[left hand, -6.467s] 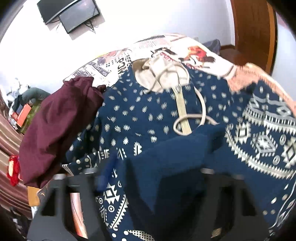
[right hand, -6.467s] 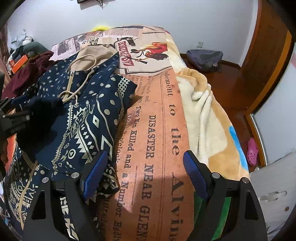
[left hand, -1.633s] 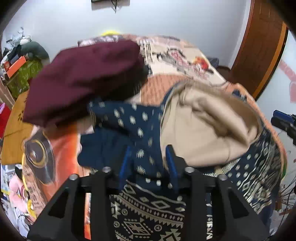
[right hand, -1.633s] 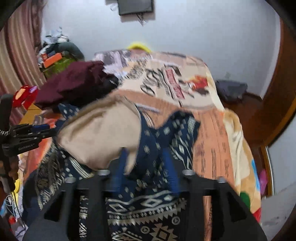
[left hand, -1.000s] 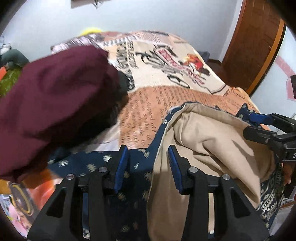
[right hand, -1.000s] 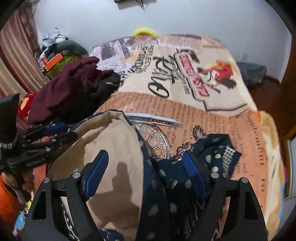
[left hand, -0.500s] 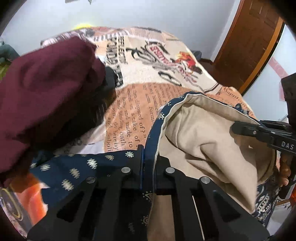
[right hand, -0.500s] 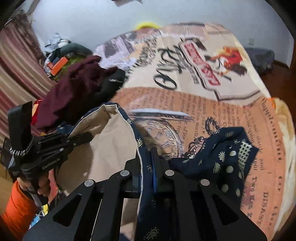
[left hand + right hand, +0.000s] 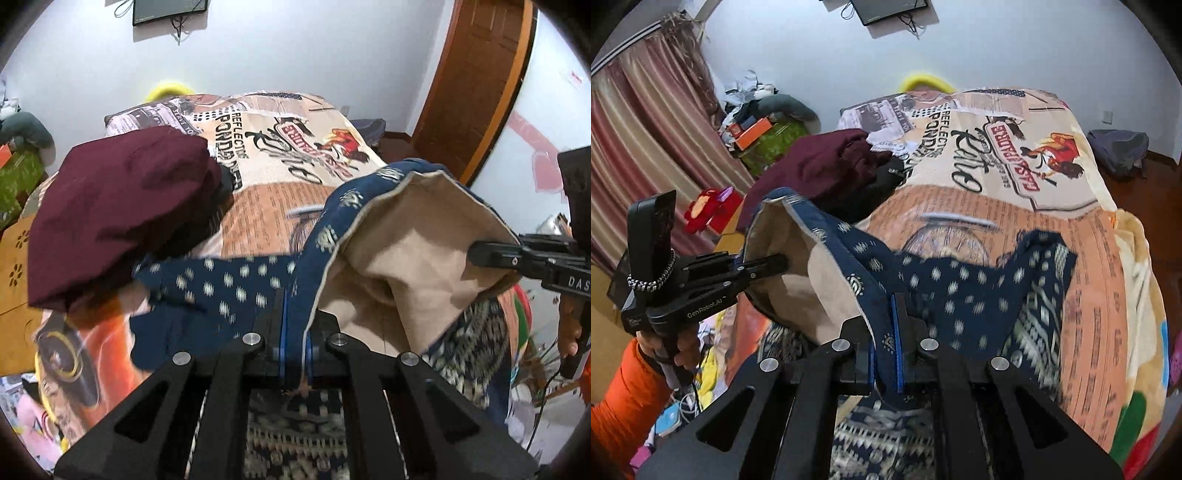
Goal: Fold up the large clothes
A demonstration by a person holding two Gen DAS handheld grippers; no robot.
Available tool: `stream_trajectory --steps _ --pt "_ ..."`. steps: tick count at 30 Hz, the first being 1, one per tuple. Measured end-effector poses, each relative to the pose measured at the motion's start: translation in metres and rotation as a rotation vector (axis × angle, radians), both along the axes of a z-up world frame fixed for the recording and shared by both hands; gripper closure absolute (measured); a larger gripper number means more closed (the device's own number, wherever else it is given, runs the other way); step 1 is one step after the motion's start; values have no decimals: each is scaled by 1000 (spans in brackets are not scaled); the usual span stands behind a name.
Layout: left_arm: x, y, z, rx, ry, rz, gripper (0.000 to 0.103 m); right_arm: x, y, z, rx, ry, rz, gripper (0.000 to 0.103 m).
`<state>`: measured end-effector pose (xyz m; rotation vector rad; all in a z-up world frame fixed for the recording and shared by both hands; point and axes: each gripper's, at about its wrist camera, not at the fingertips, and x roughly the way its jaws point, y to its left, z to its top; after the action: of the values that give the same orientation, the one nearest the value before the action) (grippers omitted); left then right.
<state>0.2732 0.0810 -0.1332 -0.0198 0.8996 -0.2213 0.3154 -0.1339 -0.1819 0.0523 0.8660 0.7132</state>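
A navy patterned hoodie (image 9: 236,284) with a beige lining (image 9: 417,251) hangs lifted above the bed. My left gripper (image 9: 295,332) is shut on the navy hem of its hood edge. My right gripper (image 9: 884,332) is shut on the same hem further along, and it shows at the right of the left wrist view as a black tool (image 9: 532,258). Between the two grips the hood opening sags open, beige side toward me. A navy sleeve (image 9: 979,280) trails over the bedspread. The left gripper (image 9: 779,262) also shows at the left of the right wrist view, pinching the lining edge.
A maroon garment (image 9: 122,206) is piled on the bed's left side. The printed bedspread (image 9: 291,147) stretches to the far wall. A wooden door (image 9: 476,85) stands at the right, a striped curtain (image 9: 639,147) and clutter at the left. A person's orange sleeve (image 9: 620,387) is low at the left.
Both grippers closed on the hood's hem and rose, lifting the hoodie off the bed. The hood opening now hangs spread between them.
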Motion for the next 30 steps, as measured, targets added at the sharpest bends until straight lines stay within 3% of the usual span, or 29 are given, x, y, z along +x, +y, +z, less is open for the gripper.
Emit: stream_trajectory --steps 5,8,10,13,17,21,25,30 --pt "-36 -3 -2 35 42 -7 93 -26 -2 -1 -73 -34 4 91" --pt "-52 -1 0 66 53 0 68 -39 -3 6 -116 -43 25 85" --pt "-64 0 11 74 21 5 56 -48 -6 16 -101 -67 40 75" --pt "-78 3 35 74 -43 7 55 -60 -12 39 -54 -133 34 62" --pt "-90 9 72 53 -155 39 41 -65 -16 60 1 -176 11 59" --pt "-88 12 89 72 -239 76 29 -61 -7 59 -21 -196 -15 58" --pt "-68 14 75 86 -206 107 28 -48 1 44 -36 -153 -19 58" --pt "-22 23 22 113 -57 152 28 -18 18 17 -74 -80 -38 58"
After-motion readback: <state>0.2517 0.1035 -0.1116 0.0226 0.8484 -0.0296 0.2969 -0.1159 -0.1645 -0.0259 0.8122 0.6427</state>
